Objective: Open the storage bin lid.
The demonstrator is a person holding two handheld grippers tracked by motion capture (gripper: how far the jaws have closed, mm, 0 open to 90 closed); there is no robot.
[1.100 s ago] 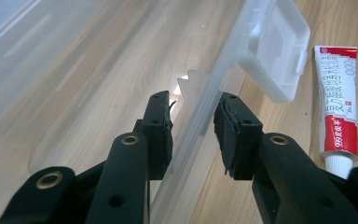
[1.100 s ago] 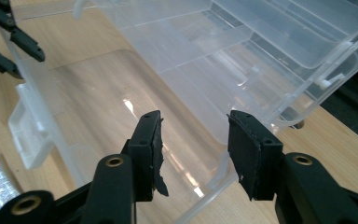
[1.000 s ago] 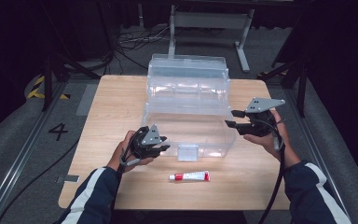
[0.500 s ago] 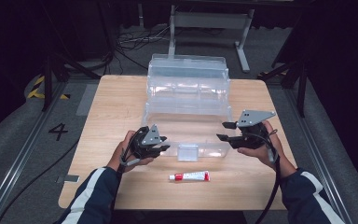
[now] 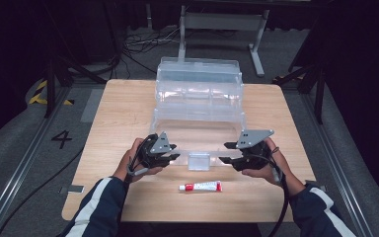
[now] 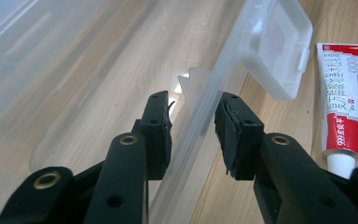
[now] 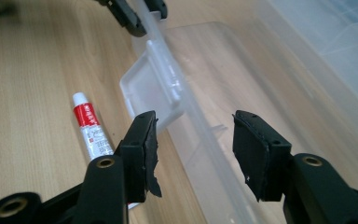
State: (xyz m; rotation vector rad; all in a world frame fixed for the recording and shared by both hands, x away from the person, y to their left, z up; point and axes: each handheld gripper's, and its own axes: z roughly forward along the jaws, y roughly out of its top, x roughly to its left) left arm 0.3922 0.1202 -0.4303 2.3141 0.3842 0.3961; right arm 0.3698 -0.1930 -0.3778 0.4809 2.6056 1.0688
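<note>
high view first: a clear plastic storage box point(image 5: 197, 106) sits in the middle of the bench point(image 5: 118, 118), its lid swung open toward me so the lid's front rim point(image 5: 197, 148) lies low, near the bench's front edge. i have my left tongs point(image 5: 170, 157) on that rim to one side of the latch tab point(image 5: 199, 161) and my right tongs point(image 5: 231, 153) coming in on the other side — a two-point hold makes sense here, since a wide, floppy lid would twist if lifted from one corner. a small red-and-white tube point(image 5: 200, 186) lies on the bench just in front of the latch, apart from the lid.

the left gripper view gives what the overhead cannot: the rim point(image 6: 200, 121) runs straight up between the two black pads, which stand close on either side of it; i judge them clamped on the rim, though the contact on the left pad is hard to confirm through the clear plastic. the tube point(image 6: 341, 102) shows at the right there, cap end near the tongs.

the right gripper view tells a different story — its jaws have just been opening and stand well apart, the rim point(image 7: 200, 135) passing between them with clear gaps on both sides, so nothing is gripped yet. it also shows the left tongs point(image 7: 140, 14) far up the same rim, and the latch tab point(image 7: 154, 88) between the two.
</note>
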